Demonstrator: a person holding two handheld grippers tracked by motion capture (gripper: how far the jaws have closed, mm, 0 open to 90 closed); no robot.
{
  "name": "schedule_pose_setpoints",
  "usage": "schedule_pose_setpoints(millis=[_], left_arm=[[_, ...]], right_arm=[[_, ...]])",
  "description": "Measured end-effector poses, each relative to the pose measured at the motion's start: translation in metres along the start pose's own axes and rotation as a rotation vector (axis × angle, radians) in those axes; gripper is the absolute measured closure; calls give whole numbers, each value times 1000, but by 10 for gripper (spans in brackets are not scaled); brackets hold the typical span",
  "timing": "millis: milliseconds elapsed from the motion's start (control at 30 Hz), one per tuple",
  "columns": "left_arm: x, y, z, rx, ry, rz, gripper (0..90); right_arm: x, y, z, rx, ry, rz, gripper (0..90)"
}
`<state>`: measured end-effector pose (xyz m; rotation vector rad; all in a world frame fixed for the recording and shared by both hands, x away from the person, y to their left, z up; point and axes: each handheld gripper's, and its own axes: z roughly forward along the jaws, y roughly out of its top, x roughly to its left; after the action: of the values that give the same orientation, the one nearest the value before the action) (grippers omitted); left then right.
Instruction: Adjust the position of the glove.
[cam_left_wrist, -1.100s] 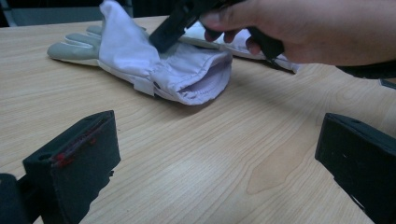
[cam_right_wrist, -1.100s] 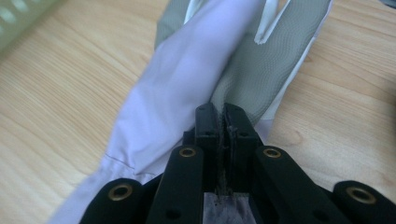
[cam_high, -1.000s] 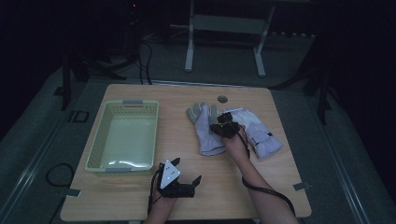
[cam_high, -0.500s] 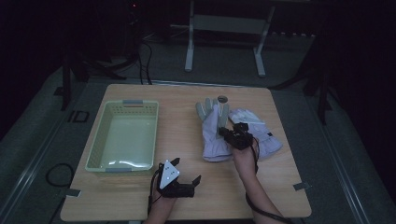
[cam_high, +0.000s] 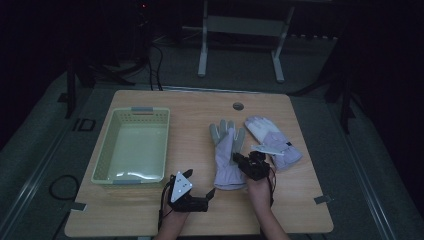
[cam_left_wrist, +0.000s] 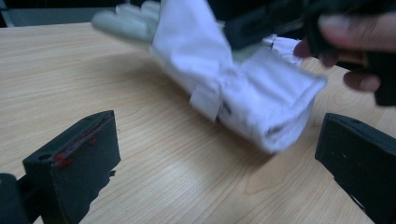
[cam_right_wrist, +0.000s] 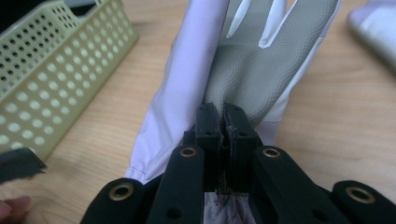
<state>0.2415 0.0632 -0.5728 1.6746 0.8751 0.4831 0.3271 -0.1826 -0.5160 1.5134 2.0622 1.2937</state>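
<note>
Pale green plastic basket (cam_high: 132, 146) sits at the left of the wooden table (cam_high: 190, 107), its perforated wall visible in your right gripper view too (cam_right_wrist: 56, 79).

Your left gripper (cam_high: 199, 199) rests near the table's front edge, just in front of the basket's right corner, grey three-cornered plate on top. Its jaws stand wide apart with bare wood between them, nothing held; from its own view the cuff end of the near glove (cam_left_wrist: 261, 98) lies just ahead of the open jaws, blurred.

Centre of the table: that glove (cam_high: 227, 155), white with a grey palm, lies with fingers pointing away from you, cuff toward you. Your right gripper (cam_high: 246, 163) is at its right edge near the cuff. In the right gripper view its jaws are clenched together, a pinch of the glove's white fabric caught between the pads (cam_right_wrist: 223, 133), grey textured palm stretching ahead.

Further right: second glove (cam_high: 272, 140), white, lying just beside the first, angled toward the table's right side. Whether the two touch, you cannot tell from here.
</note>
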Motion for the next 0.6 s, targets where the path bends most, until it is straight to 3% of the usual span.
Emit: schedule_pose_setpoints(millis=[133,300,500,600], left_arm=[[0,0,0,0,-1,1,0],[0,0,0,0,-1,2,0],[0,0,0,1,-1,2,0],[0,0,0,1,-1,2,0]], right_arm=[[-3,-9,12,30,-24,-3,856],[-12,-20,22,48,-65,28,824],[-13,-20,21,44,-77,26,679],[-14,-7,11,22,-72,-32,573]])
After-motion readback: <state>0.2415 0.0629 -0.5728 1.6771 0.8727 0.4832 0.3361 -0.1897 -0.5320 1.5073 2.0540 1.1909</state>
